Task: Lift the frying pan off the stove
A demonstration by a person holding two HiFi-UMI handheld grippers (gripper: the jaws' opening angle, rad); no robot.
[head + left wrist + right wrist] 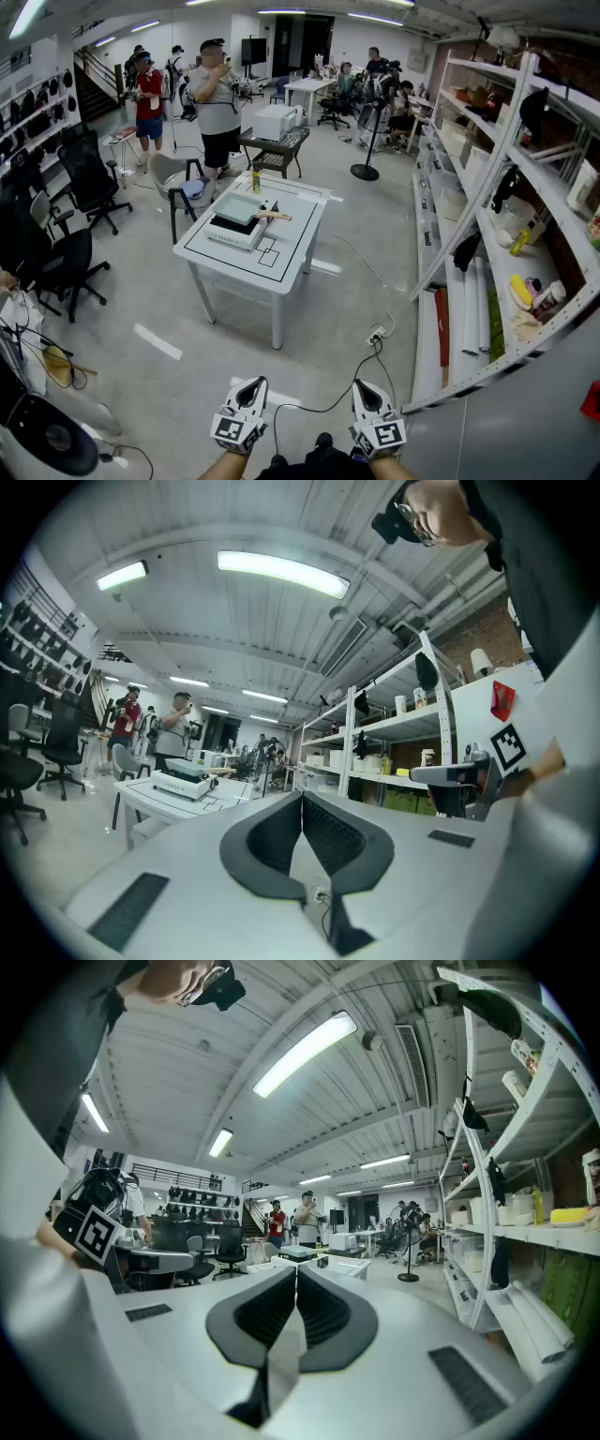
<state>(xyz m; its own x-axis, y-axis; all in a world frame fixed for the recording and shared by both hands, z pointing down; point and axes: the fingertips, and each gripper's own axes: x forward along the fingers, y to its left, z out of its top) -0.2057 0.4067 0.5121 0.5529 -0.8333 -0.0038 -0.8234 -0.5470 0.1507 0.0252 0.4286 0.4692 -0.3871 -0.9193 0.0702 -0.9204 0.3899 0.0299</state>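
A white table (281, 267) stands in the middle of the room, far ahead of me. On it sits a white portable stove (228, 234) with a pale square frying pan (239, 208) on top, its wooden handle (275, 216) pointing right. My left gripper (250, 384) and right gripper (365, 385) are low at the frame's bottom edge, well short of the table, both shut and empty. In the left gripper view the shut left gripper (302, 797) points toward the distant stove (185, 784). The right gripper (296, 1269) is shut too, with the table (330, 1266) small beyond it.
A bottle (255, 178) stands at the table's far end. Tall shelves (511, 234) line the right side. A power strip (377, 334) and cable lie on the floor between me and the table. Black office chairs (66, 258) stand left; people (217, 103) stand behind.
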